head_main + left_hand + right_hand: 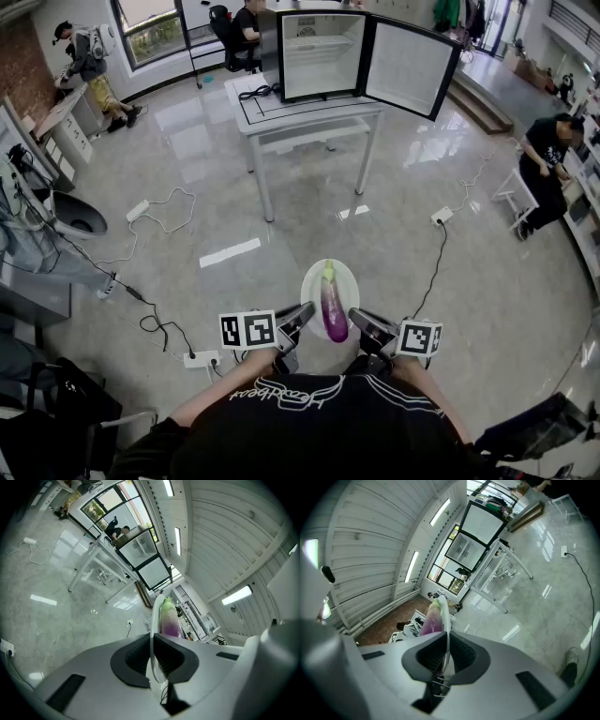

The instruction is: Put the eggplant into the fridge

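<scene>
Head view: you hold a white plate [310, 279] low at centre frame, with the purple eggplant [333, 306] lying lengthwise on it, green stem toward the top of the frame. The left gripper [298, 319] bites the plate's left rim and the right gripper [361, 324] its right rim. The plate's near edge is lost behind the eggplant and your chest, and your hands are hidden under the marker cubes [247, 330].

Left gripper view: jaws pinched on the plate [154, 616], which shows edge-on as a thin white line. Only part of the eggplant [169, 622] shows past it.

Right gripper view: same picture, jaws clamped on the rim [445, 617], eggplant [431, 621] half-screened at its left.

The fridge [322, 54] stands at top centre on a table [309, 114], door [409, 67] swung open. Its interior is washed out and the shelves are hard to make out.
</scene>
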Available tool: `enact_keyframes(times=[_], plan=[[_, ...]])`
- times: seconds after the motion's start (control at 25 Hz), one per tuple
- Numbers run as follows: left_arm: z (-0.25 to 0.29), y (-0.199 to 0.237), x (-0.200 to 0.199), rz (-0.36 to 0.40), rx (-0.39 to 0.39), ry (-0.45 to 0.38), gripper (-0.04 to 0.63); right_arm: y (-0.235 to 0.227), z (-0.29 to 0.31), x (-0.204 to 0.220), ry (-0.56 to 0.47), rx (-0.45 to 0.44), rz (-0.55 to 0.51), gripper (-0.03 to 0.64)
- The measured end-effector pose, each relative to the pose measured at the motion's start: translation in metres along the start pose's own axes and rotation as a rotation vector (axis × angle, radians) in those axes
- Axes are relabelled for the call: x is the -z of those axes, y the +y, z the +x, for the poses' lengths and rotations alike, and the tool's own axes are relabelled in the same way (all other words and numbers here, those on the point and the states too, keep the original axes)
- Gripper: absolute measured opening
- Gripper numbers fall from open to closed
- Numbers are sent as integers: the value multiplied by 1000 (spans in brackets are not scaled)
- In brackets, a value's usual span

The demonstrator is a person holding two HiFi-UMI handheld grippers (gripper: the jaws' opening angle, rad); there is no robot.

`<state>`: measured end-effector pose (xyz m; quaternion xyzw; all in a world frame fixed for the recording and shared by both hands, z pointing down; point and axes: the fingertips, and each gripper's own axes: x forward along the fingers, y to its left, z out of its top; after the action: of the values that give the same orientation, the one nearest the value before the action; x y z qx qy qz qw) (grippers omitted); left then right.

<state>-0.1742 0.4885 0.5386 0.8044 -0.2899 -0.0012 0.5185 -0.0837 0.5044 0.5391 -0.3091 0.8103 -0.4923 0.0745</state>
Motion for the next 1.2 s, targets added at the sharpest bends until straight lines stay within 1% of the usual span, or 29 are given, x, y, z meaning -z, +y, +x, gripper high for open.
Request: enact_keyframes(times=[0.16, 0.32, 0.48, 0.68, 0.76, 0.88, 0.92, 1.04, 1.2], plan=[[-4, -7, -4, 5, 1, -13, 23, 8, 0, -4, 14, -11, -18, 25], [-9, -6, -7, -7, 1, -14, 23, 14, 4, -5, 18, -12, -30, 25], [-15, -8, -10, 4, 1, -18, 23, 21, 6, -2, 18, -27, -24, 25], [-16, -10, -11, -1, 16, -24, 23, 26, 6, -5, 24, -21, -72, 25], [-16, -11, -12, 5, 19, -26, 23, 25, 5, -6, 27, -10, -115, 25], [-15, -13, -13, 19, 13, -29, 23, 23, 4, -7, 62, 42, -246, 25], [-14, -13, -14, 14, 16, -35, 23, 25, 5, -10, 62, 41, -261, 25], [-15, -17, -19, -2, 38, -56, 23, 31, 5, -20, 39, -7, -223, 25], [-15, -18, -27, 40, 20, -68, 23, 27, 11, -24, 44, -23, -198, 25]])
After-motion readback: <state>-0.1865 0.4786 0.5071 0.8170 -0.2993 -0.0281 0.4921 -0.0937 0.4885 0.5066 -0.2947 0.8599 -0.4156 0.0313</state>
